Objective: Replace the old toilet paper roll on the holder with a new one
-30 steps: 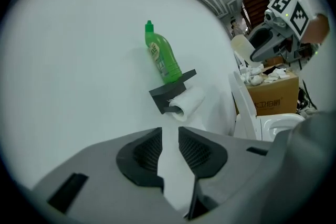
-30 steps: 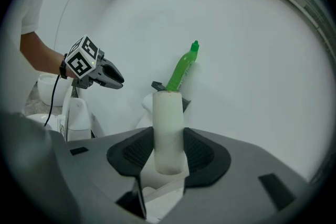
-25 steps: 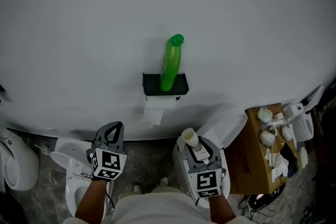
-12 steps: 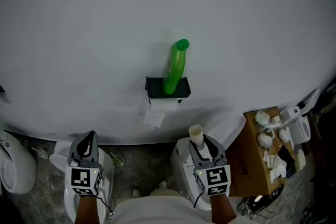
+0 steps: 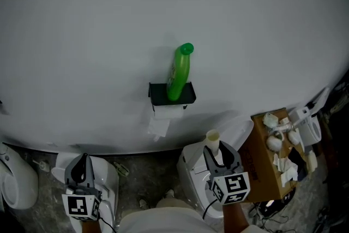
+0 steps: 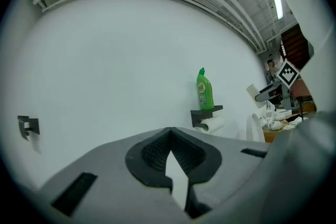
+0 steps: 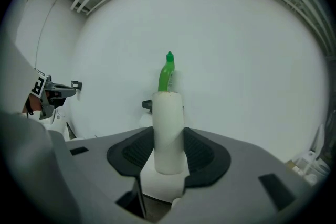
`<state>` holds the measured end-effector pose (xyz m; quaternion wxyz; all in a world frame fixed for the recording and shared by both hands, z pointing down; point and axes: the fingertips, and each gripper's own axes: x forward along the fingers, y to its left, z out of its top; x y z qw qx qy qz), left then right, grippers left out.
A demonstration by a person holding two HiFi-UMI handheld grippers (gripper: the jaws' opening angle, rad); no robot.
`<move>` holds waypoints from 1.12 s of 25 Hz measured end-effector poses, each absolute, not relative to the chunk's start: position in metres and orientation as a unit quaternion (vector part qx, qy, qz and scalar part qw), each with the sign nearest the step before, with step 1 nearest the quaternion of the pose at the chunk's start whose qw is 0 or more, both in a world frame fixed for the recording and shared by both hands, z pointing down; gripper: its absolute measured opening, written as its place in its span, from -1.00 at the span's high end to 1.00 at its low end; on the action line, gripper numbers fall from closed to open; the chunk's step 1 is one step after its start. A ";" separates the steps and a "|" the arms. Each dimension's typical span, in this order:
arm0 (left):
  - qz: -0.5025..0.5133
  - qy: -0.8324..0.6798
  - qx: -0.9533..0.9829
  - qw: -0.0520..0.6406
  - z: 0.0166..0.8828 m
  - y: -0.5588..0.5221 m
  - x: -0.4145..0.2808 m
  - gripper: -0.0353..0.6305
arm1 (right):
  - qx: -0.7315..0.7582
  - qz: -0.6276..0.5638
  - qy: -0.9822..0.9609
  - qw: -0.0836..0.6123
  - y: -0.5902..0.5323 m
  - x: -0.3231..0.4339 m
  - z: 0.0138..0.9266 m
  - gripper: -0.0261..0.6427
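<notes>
Two claws show low in the head view. Our right claw (image 5: 217, 154) is clamped on a bare cream tube (image 5: 212, 141), gripping its lower part so that it stands upright above the jaws, just right of centre. Our left claw (image 5: 83, 160), at the lower left, is closed with nothing in it. A white roll (image 5: 166, 112) hangs under the black holder (image 5: 186, 94) at mid-frame, a loose sheet trailing down, and a green bottle (image 5: 179, 71) stands on the holder's top. We judge the tube to be the spent core, so the step in hand is to carry it off and drop it. We make the squeeze light, since thin card crushes. We move the tube well apart from the bottle, and we open only over a sure spot, perhaps the brown box (image 5: 262, 163) at right.
</notes>
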<state>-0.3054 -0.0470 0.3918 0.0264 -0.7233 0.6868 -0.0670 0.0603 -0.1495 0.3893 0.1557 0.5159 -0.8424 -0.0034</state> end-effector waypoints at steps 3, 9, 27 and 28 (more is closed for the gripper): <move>-0.068 0.689 -0.721 0.028 0.392 -0.040 -0.307 0.88 | 0.522 0.002 -0.839 0.153 -0.149 0.066 0.389 0.39; -0.053 0.689 -0.722 0.007 0.402 -0.046 -0.304 0.88 | 0.533 -0.016 -0.830 0.164 -0.153 0.071 0.390 0.39; -0.058 0.678 -0.733 0.021 0.383 -0.091 -0.271 0.88 | 0.505 0.004 -0.854 0.128 -0.186 0.058 0.395 0.39; -0.059 0.679 -0.732 0.021 0.383 -0.093 -0.270 0.88 | 0.504 0.006 -0.854 0.127 -0.189 0.058 0.396 0.39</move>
